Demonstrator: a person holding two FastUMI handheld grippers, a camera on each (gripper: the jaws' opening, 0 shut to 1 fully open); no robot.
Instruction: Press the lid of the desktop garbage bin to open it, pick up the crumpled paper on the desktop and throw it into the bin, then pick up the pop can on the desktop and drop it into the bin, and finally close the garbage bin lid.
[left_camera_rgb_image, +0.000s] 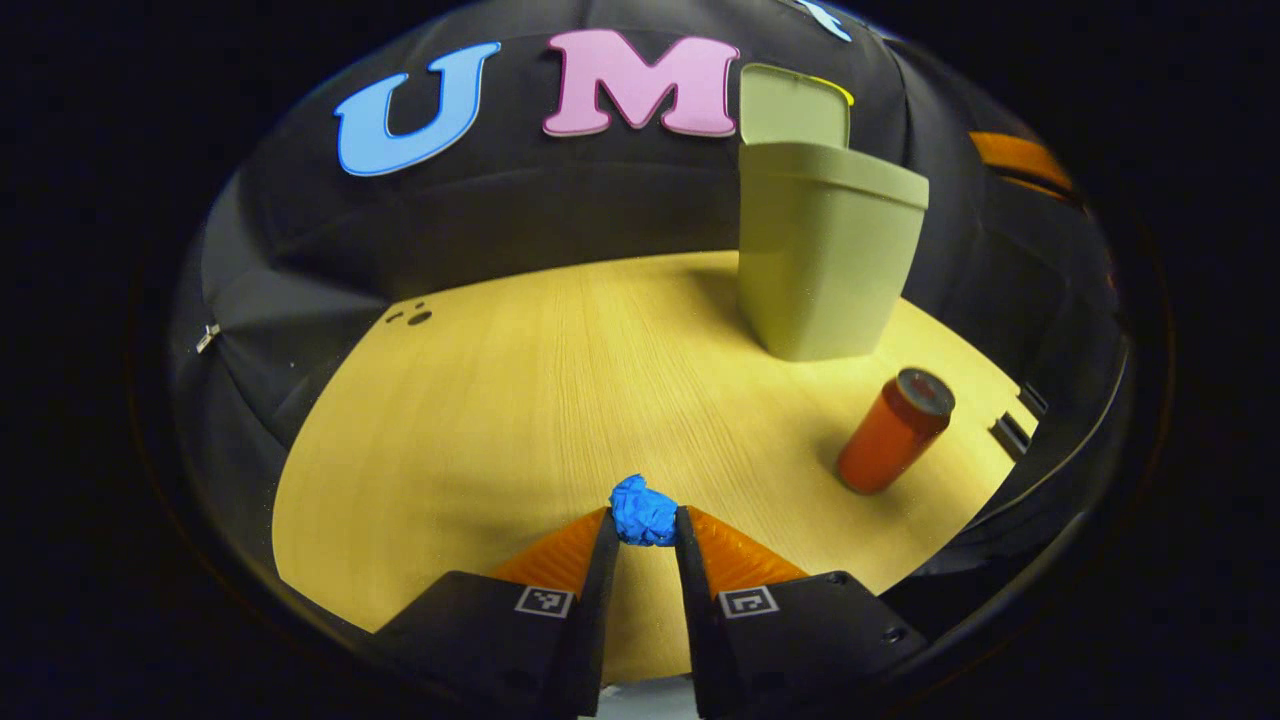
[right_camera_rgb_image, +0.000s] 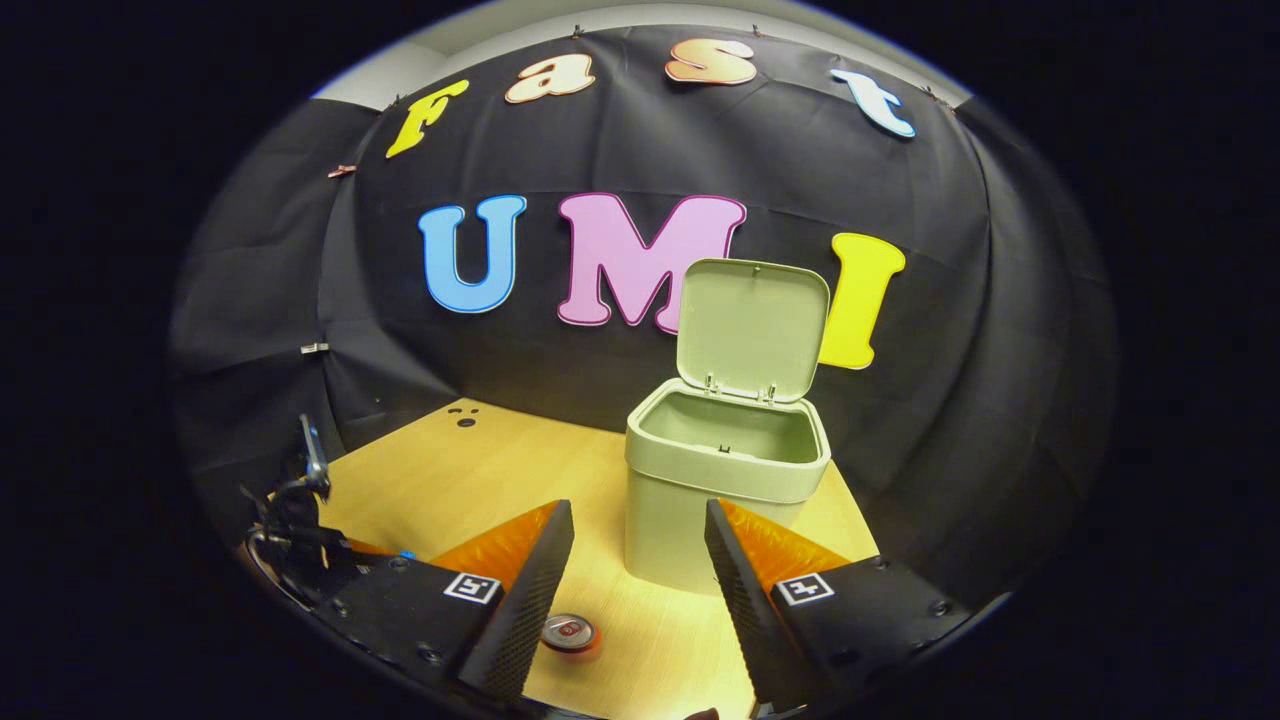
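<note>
In the left gripper view, my left gripper (left_camera_rgb_image: 645, 525) is shut on the blue crumpled paper (left_camera_rgb_image: 643, 508), low over the wooden desktop (left_camera_rgb_image: 480, 420). The pale green garbage bin (left_camera_rgb_image: 825, 255) stands at the back right with its lid (left_camera_rgb_image: 795, 105) raised. An orange pop can (left_camera_rgb_image: 893, 430) stands upright in front of the bin. In the right gripper view, my right gripper (right_camera_rgb_image: 635, 545) is open, held above the desk. The bin (right_camera_rgb_image: 725, 480) is straight ahead of it, lid (right_camera_rgb_image: 752, 330) upright and inside bare. The can's top (right_camera_rgb_image: 568, 633) shows below, between the fingers.
The other gripper's body and cable (right_camera_rgb_image: 300, 520) show at the lower left of the right gripper view. Small dark holes (left_camera_rgb_image: 412, 316) mark the desk's back left corner. Black cloth walls close the desk on the far and right sides.
</note>
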